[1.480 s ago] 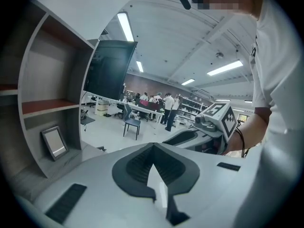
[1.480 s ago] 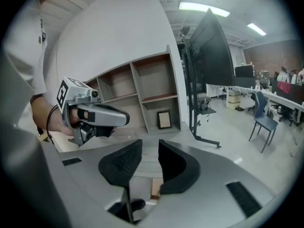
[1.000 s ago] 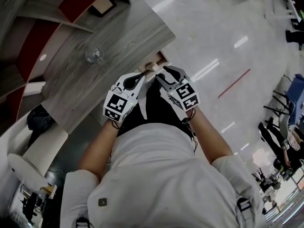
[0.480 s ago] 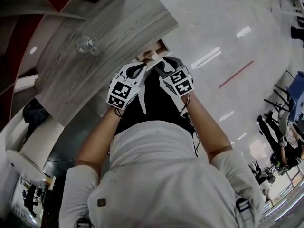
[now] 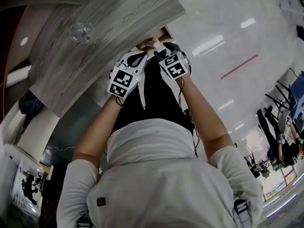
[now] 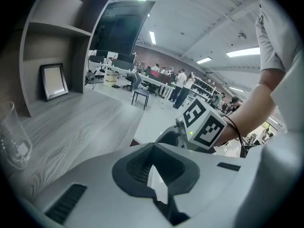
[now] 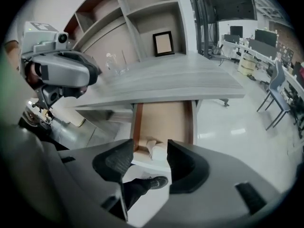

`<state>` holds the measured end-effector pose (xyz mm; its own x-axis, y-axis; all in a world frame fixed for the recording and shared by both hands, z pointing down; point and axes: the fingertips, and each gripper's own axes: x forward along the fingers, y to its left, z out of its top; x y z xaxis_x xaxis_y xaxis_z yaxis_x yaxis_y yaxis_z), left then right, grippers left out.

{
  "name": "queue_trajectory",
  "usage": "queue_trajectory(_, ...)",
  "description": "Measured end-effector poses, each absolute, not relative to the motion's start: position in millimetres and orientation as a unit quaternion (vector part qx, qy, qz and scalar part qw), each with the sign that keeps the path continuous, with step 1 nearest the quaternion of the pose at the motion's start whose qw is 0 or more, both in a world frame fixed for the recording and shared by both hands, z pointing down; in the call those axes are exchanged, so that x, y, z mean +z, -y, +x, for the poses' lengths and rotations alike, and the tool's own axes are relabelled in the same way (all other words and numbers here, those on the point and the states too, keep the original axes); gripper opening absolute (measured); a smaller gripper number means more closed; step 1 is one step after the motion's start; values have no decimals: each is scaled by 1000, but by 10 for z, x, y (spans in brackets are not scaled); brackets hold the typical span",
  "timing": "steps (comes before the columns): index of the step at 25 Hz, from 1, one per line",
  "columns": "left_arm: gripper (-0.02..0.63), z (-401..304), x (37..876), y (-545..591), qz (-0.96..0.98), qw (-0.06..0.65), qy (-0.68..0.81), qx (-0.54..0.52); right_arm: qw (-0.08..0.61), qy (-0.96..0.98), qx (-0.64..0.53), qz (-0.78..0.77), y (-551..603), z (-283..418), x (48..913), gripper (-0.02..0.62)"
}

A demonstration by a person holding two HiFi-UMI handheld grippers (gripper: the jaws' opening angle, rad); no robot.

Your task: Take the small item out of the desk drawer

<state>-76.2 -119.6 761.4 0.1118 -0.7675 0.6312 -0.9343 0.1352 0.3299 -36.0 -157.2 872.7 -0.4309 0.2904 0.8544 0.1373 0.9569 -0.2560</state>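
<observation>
The desk drawer (image 7: 164,118) stands pulled out under the grey wooden desk top (image 7: 166,80). A small pale item (image 7: 153,148) lies at the drawer's front end. My right gripper (image 7: 149,163) hovers just above that end. Its jaws are opening, and the item shows between the fingertips with neither pad touching it. In the head view both grippers sit side by side at the drawer (image 5: 159,36): the right gripper (image 5: 160,52) over it, the left gripper (image 5: 142,57) close beside it. My left gripper (image 6: 153,172) looks shut with nothing in it.
A clear drinking glass (image 5: 80,32) stands on the desk top (image 5: 109,27), left of the drawer. A small picture frame (image 7: 163,43) leans in the shelf unit behind the desk. My own leg and shoe (image 7: 152,180) are below the drawer front. Glossy floor lies to the right.
Both grippers have moved forward and closer to the drawer's front. The right gripper now reaches over the drawer's front end. The head camera has shifted, so the desk sits higher in view.
</observation>
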Motion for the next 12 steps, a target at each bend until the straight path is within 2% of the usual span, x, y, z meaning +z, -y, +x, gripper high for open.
queue_trajectory(12, 15, -743, 8056, 1068, 639, 385, 655, 120, 569, 813, 41, -116, 1445, -322, 9458, 229)
